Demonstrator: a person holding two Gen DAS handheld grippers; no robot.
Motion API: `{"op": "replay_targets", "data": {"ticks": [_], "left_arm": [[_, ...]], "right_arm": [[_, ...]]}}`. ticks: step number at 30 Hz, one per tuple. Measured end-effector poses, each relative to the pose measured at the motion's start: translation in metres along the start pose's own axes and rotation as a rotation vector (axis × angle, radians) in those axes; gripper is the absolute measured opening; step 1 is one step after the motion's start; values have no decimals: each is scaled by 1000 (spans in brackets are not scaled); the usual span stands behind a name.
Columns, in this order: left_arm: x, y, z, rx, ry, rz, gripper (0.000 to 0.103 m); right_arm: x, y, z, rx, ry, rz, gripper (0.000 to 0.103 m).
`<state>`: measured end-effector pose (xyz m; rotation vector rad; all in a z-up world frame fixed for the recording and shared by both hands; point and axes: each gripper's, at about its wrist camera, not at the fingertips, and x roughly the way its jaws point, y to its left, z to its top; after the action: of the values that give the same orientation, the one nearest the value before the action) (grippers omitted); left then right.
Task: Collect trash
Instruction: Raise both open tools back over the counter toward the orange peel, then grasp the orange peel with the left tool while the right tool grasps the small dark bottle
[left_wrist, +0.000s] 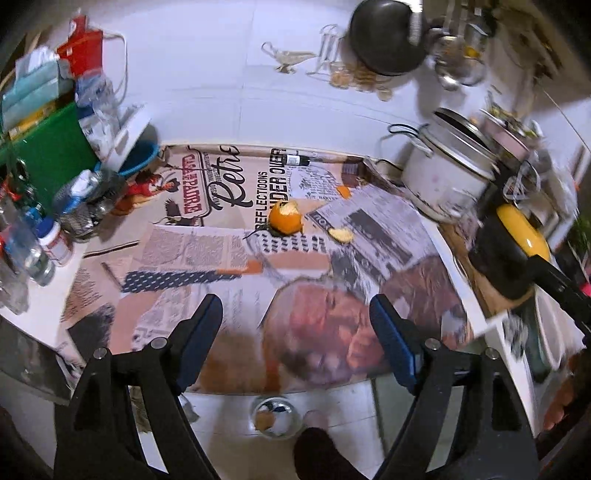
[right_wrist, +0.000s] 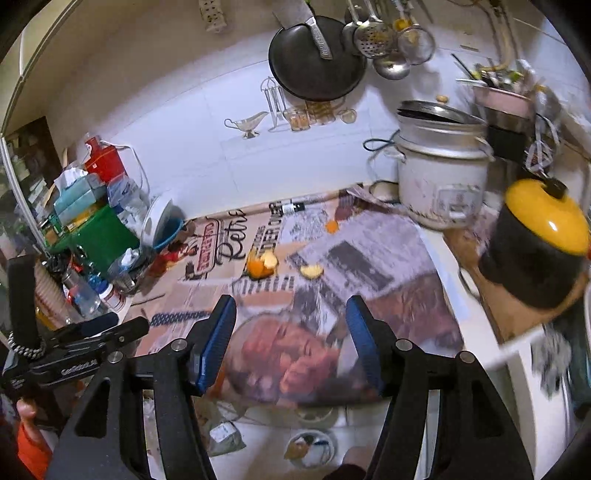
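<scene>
Left wrist view: the left gripper (left_wrist: 295, 321) hangs over the table (left_wrist: 369, 236), jaws wide apart and holding nothing. Far ahead lie the peel cup (left_wrist: 285, 218), a peel piece (left_wrist: 341, 234) just right of it, and a scrap (left_wrist: 344, 191) beyond. A bowl (left_wrist: 275, 421) of peel sits on the floor below.

Right wrist view: the right gripper (right_wrist: 291, 317) is likewise spread and bare, with the peel cup (right_wrist: 262, 264) ahead. Only here does the left gripper (right_wrist: 107, 326) appear from the side; its jaw gap cannot be judged from this view.
</scene>
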<state>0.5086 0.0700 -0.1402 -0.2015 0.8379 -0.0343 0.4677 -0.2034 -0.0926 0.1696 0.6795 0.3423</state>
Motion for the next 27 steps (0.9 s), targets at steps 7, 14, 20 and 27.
{"op": "replay_targets", "data": {"ticks": [7, 14, 20, 27], "left_arm": [[84, -14, 49, -122, 50, 71, 81], [172, -3, 66, -168, 156, 105, 81], [227, 18, 91, -163, 183, 103, 67], [292, 40, 109, -115, 297, 43, 39]], "right_arm": [[48, -52, 53, -60, 39, 37, 58], [94, -82, 66, -9, 110, 52, 58], [128, -92, 69, 60, 153, 1, 58], [155, -74, 70, 164, 166, -70, 58]]}}
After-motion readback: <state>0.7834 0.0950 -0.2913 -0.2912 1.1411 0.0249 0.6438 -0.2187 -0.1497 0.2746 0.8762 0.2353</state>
